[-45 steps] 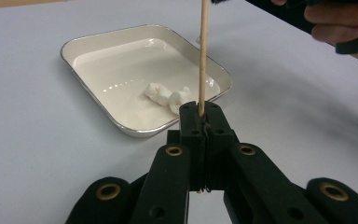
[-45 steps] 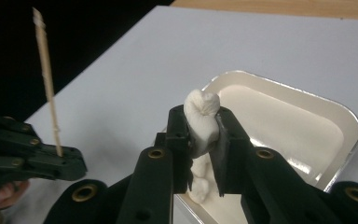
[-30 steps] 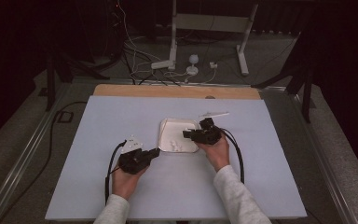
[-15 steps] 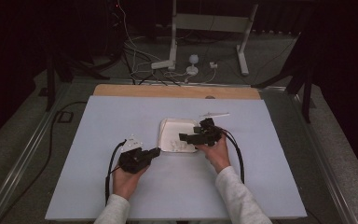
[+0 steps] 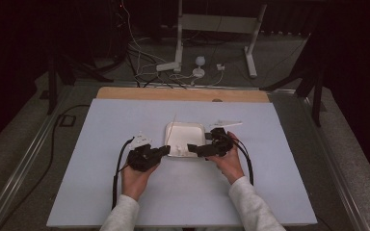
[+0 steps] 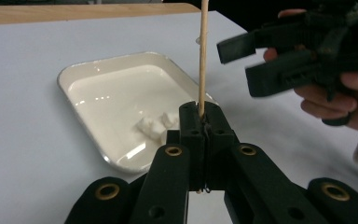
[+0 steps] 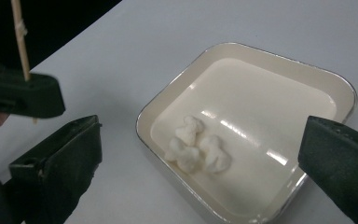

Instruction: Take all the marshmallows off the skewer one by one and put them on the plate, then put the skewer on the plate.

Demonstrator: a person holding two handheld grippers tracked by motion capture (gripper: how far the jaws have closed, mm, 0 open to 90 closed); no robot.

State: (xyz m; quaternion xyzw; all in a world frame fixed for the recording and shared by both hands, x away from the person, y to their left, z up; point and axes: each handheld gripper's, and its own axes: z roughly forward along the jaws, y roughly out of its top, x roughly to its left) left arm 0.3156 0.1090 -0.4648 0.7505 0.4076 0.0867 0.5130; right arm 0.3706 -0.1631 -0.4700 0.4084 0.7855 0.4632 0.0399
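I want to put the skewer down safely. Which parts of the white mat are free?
The mat is bare left of the left tongs, right of the right tongs, and along the far side before the wooden board. It is crowded at the tray, where both tongs meet.

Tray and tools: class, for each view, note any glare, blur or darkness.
High view: the room behind is dark, the table evenly lit. Left gripper view: glare streaks on the tray; the right tool is blurred. Right gripper view: highlights on the tray floor; its near jaws are soft.
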